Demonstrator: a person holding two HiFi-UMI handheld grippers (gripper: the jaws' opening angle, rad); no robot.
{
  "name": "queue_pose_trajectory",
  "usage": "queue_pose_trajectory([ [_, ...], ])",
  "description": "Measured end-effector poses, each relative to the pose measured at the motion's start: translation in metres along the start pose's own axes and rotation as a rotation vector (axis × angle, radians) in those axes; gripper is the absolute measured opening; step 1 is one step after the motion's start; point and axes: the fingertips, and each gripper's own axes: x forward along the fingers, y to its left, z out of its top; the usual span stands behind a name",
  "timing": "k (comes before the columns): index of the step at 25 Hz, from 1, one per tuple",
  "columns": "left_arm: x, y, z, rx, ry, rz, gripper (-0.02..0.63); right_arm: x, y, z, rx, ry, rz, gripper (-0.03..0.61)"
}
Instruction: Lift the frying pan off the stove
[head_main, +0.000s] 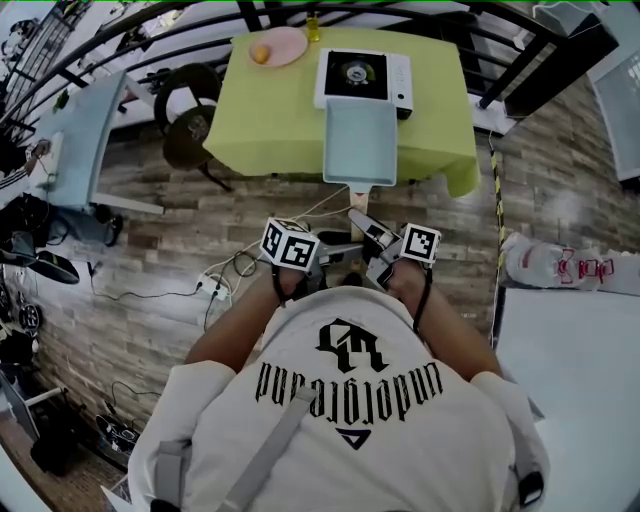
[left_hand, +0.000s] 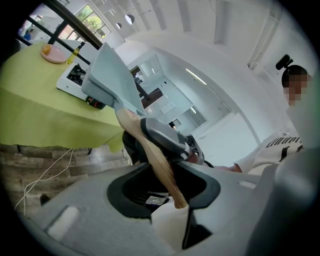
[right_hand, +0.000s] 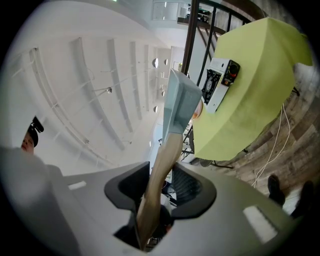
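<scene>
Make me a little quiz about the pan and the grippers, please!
1. True or false: the frying pan rests on the stove.
2. What lies on the pink plate? A an orange fruit, B a spoon, C a cup.
3. Fill in: the left gripper and the right gripper both clamp the pan's wooden ____.
Key: 1 false, it is held clear of the stove; 2 A; 3 handle.

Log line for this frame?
pale blue square frying pan: lifted off white stove | left tongs: on wooden handle | right tongs: on wooden handle
</scene>
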Motion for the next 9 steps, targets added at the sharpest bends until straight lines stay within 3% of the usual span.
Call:
queue_pose_trajectory([
  [9,0.008,-0.005,-0.010,0.003,-0.005,0.005,0.164,-0.012,-0.001,-0.005,-0.010,0.005,0.011,0.140],
])
